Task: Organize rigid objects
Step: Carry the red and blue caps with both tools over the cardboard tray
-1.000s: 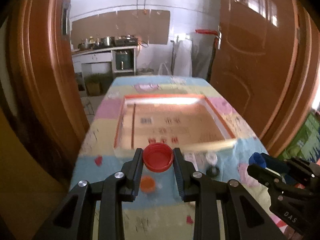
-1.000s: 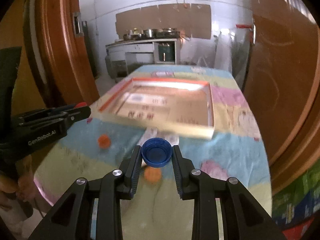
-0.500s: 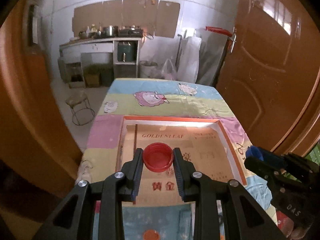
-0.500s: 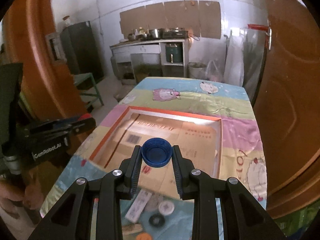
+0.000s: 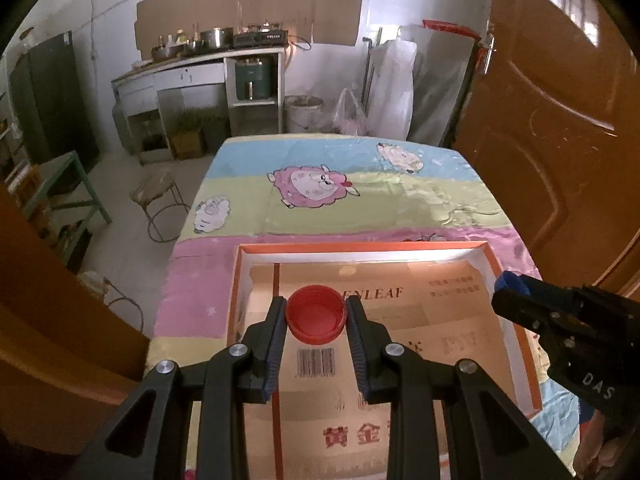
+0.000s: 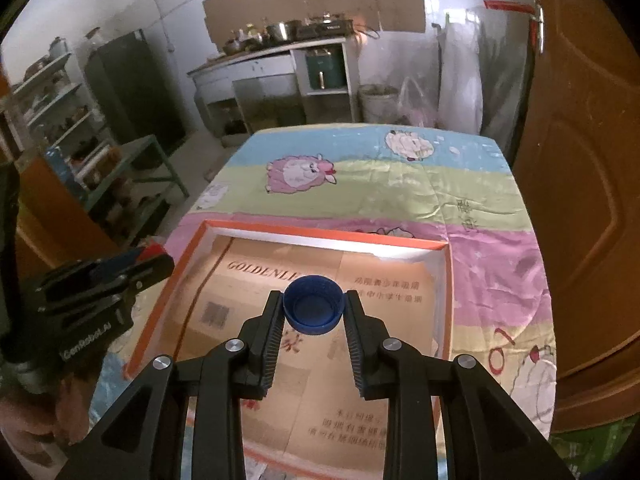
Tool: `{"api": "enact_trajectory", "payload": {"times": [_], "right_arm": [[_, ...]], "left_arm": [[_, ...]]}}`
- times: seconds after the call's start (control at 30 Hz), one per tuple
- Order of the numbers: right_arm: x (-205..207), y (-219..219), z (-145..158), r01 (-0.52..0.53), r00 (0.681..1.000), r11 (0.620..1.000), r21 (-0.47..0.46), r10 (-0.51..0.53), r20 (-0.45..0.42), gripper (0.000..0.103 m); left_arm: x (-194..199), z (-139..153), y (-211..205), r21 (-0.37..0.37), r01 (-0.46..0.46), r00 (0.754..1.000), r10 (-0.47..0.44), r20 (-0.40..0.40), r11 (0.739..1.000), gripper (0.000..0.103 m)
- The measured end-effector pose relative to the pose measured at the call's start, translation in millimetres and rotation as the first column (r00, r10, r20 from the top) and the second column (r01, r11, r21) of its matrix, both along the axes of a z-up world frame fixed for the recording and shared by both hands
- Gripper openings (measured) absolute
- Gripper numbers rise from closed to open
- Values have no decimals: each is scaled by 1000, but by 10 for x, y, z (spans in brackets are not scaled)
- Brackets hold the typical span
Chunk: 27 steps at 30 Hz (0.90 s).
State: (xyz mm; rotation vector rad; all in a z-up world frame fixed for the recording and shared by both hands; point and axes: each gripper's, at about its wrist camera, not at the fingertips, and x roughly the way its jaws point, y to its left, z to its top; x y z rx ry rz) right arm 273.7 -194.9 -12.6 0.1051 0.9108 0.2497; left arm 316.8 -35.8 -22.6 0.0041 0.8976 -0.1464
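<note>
My left gripper [image 5: 316, 314] is shut on a red bottle cap [image 5: 315, 313], held hollow side up above the shallow cardboard box [image 5: 362, 246] with its orange rim. My right gripper [image 6: 314, 311] is shut on a blue bottle cap [image 6: 313, 309], also over the box floor [image 6: 384, 360]. In the left wrist view the right gripper [image 5: 516, 294] comes in from the right over the box's right side, its blue cap [image 5: 510, 281] peeking out. In the right wrist view the left gripper [image 6: 156, 258] shows at the left edge with a bit of the red cap [image 6: 151, 248].
The box lies on a table with a pastel sheep-print cloth [image 5: 344, 188]. A brown door [image 5: 560, 112] stands close on the right. Beyond the table are a stool [image 5: 160, 196], a green bench [image 5: 60, 188] and a kitchen counter [image 5: 200, 64]. A hand [image 6: 36, 428] holds the left gripper.
Both grippers have moved forward from the table's near end to above the box, each still holding its cap. The loose items near the table's front have dropped out of view.
</note>
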Motion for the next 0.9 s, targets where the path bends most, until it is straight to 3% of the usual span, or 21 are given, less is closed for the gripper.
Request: {"api": "enact_trajectory", "payload": {"times": [0.47, 0.9], "right_arm": [[650, 21, -488, 17, 993, 999, -33, -21, -120, 31], [832, 9, -821, 22, 986, 998, -59, -31, -167, 31]], "left_arm": [[610, -482, -89, 12, -26, 995, 27, -95, 1000, 30], [773, -810, -69, 9, -29, 989, 30, -142, 1000, 30]]}}
